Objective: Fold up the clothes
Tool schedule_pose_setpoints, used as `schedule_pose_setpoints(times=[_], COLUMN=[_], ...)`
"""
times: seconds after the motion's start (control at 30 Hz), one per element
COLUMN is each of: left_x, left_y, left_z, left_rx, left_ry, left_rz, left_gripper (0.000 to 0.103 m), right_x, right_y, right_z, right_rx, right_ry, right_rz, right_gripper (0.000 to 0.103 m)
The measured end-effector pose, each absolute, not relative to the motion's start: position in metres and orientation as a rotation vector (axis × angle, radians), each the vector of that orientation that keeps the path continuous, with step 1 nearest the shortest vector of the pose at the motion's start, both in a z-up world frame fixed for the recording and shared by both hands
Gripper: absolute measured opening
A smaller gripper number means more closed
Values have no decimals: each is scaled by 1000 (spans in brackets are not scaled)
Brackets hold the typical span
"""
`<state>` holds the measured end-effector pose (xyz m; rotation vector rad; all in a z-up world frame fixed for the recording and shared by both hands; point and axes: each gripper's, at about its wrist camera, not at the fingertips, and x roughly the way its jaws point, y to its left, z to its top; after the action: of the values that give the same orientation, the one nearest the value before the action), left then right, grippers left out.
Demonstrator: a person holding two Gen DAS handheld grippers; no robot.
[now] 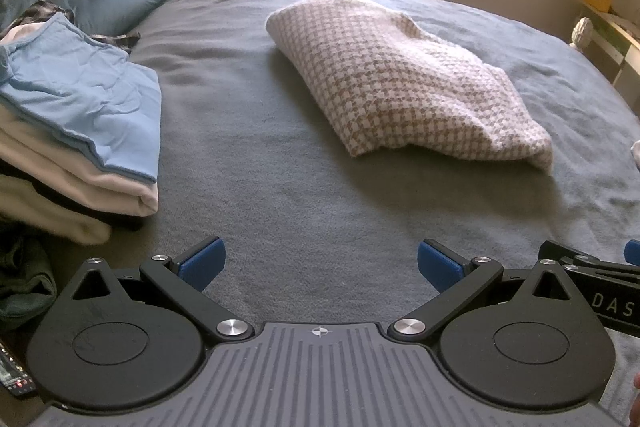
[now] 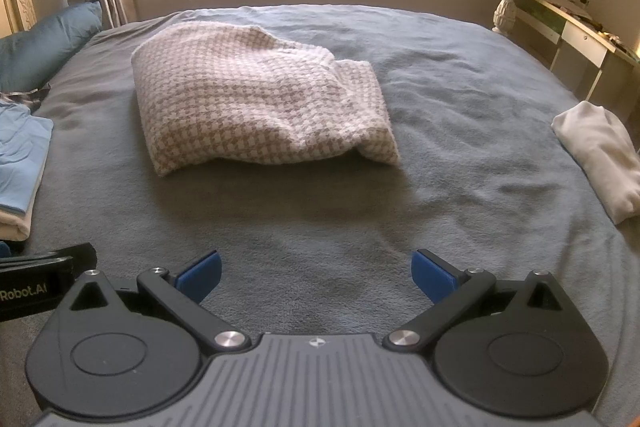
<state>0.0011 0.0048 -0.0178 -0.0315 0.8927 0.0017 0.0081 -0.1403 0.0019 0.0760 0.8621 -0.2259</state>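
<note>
A folded garment [image 2: 256, 95] lies mid-bed [image 2: 440, 187], a clothes stack [image 1: 76, 131] left, another garment [image 2: 600, 159] right

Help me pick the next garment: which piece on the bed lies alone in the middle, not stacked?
The brown-and-white houndstooth garment. It lies by itself mid-bed, while the light blue shirt tops a stack at the left.

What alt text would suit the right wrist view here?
A folded houndstooth-patterned garment lies in the middle of a grey bedspread, ahead of the right gripper, whose blue-padded jaws stand open and hold nothing. A folded white garment lies at the right edge, and a light blue one at the left.
</note>
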Motion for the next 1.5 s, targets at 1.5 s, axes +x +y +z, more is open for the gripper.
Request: schedule_pose_setpoints(times=[1.5], left_x=[129], left_y=[-4], left_z=[-38], left_rx=[-35], left_ry=[703], left_rz=[-155], left_gripper=[101], right_x=[154], right_y=[-248], right_z=[-14], right_rx=[210], right_ry=[581], right_rz=[-35], right_gripper=[103])
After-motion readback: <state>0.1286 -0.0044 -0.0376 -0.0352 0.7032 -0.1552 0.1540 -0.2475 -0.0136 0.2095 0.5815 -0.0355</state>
